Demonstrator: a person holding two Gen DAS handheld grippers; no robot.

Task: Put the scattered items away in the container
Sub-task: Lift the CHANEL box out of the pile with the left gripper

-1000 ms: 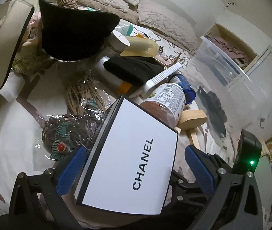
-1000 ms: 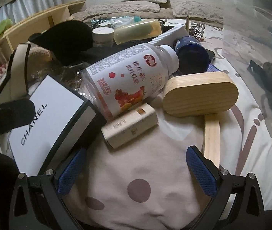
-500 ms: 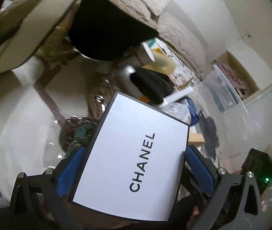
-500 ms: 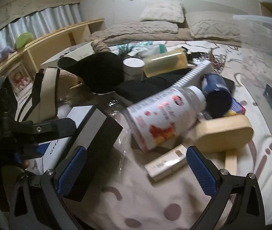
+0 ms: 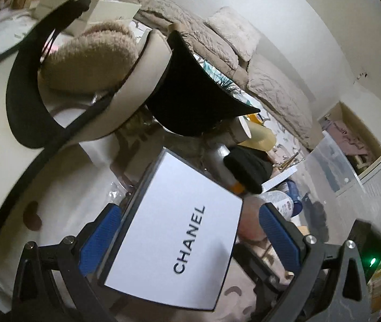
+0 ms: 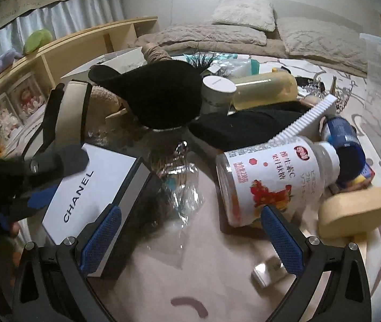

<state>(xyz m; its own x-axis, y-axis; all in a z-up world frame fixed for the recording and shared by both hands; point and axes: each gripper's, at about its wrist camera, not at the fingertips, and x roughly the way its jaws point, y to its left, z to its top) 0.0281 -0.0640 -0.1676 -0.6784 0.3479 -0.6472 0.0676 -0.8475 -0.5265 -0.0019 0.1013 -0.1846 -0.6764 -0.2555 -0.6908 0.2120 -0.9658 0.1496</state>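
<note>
We find the left claw pinching the white Chanel box by its two side walls, the box tilted and raised off the bed. We judge it rigid, light and smooth-skinned, so slip is the risk; a hold on the black edge band, near the middle, looks soundest. The right claw hangs spread and empty over the bedding, near a supplement bottle. The clear container stands well to the right across the clutter; the box's sharp corners need room past the black cap.
</note>
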